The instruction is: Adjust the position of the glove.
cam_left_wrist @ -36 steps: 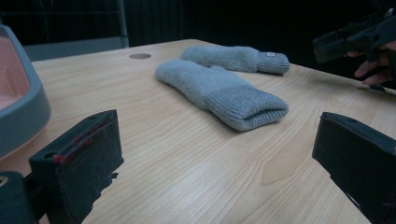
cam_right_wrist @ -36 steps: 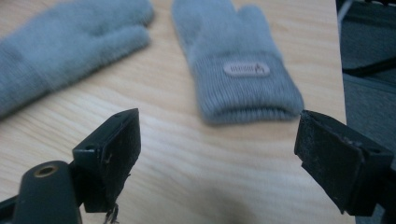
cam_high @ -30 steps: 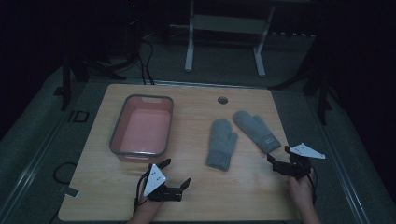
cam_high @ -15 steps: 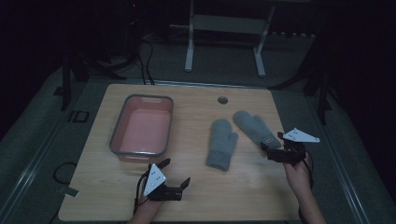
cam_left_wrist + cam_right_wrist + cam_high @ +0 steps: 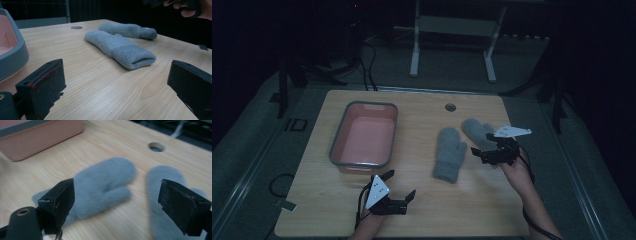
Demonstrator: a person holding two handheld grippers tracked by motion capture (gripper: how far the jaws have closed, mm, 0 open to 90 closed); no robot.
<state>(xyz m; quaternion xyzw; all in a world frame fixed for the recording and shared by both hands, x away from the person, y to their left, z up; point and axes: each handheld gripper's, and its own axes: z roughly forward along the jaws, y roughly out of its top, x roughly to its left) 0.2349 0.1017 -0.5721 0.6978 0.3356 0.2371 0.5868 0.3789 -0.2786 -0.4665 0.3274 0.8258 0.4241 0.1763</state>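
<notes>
The right hand-held gripper (image 5: 484, 152) hovers over the cuff end of the far grey fleece mitten (image 5: 475, 131), the person's right forearm reaching in from the bottom right edge of the high view. Its jaws stand wide apart with nothing between them; in the right gripper view they frame both mittens from above, the right jaw over the far mitten. The near grey fleece mitten (image 5: 450, 153) lies just beside the far one on the light wooden tabletop (image 5: 422, 112), its ribbed cuff toward the person.

The left hand-held gripper (image 5: 399, 190) rests low near the front edge of the tabletop, also spread wide and empty, its jaws pointing toward the mittens across a bare stretch of wood. The pink rectangular plastic tub with a grey rim (image 5: 364, 133) sits to the left, just beyond the left hand-held gripper and well apart from the mittens. A small round hole (image 5: 450, 107) lies in the tabletop behind the mittens. Open wood runs between the tub and the near mitten and along the whole front edge.
</notes>
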